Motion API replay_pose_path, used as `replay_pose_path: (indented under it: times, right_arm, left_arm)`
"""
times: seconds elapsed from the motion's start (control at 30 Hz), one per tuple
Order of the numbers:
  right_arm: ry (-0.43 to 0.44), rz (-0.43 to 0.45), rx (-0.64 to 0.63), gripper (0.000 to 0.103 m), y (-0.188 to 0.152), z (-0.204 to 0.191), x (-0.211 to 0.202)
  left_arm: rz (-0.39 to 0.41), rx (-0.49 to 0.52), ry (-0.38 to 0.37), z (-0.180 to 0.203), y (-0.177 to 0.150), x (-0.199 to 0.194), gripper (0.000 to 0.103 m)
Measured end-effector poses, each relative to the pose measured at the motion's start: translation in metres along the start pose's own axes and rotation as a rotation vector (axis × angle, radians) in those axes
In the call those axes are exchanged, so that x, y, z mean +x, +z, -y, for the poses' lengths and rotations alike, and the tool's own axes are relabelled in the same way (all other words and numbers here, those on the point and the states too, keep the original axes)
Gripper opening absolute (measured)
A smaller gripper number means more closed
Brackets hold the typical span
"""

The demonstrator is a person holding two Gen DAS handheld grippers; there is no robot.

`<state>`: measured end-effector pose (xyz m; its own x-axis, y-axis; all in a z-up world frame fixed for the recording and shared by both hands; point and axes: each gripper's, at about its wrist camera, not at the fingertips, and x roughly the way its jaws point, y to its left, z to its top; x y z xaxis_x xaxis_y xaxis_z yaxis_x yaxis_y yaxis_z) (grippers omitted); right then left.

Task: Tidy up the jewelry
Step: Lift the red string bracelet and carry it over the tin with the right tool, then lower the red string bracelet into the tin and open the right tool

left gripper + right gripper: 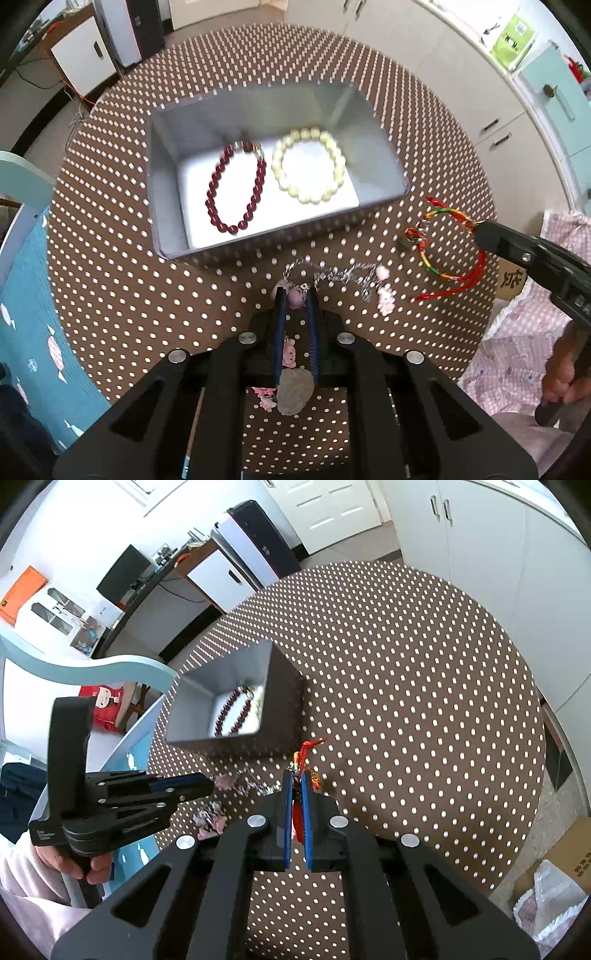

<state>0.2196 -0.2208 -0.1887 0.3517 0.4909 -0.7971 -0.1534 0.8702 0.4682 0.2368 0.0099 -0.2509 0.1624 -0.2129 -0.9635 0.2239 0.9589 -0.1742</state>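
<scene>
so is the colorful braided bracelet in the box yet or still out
Still out. The braided bracelet lies outside the box, pinched at one edge by the right tongs. Only the red bracelet and cream bracelet are inside.

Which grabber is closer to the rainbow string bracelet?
The right one. The right gripper is pinched on the rainbow string bracelet itself, beside the box. The left gripper is off to the side, closed on the silver chain with pink charms.

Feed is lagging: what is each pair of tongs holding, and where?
Left tongs pinch the silver charm bracelet at its near end; right tongs grip the multicolored cord bracelet on its band.
</scene>
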Motion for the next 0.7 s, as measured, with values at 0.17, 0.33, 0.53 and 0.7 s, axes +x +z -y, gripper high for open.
replay_pose_path:
  times: [0.17, 0.33, 0.53, 0.7]
  right_arm:
    - [0.018, 0.030, -0.031, 0.004, 0.012, -0.007, -0.008]
    - [0.044, 0.063, -0.077, 0.004, 0.028, -0.020, -0.017]
    - [0.080, 0.094, -0.141, 0.004, 0.049, -0.039, -0.020]
    - [0.088, 0.077, -0.176, 0.004, 0.061, -0.052, -0.002]
  left_arm:
    - [0.067, -0.011, 0.001, -0.005, -0.001, -0.027, 0.010]
    - [0.139, -0.023, 0.008, -0.007, -0.004, -0.058, 0.011]
    - [0.213, -0.050, 0.001, -0.007, 0.004, -0.085, 0.011]
    - [0.230, -0.077, -0.003, -0.011, 0.016, -0.083, 0.011]
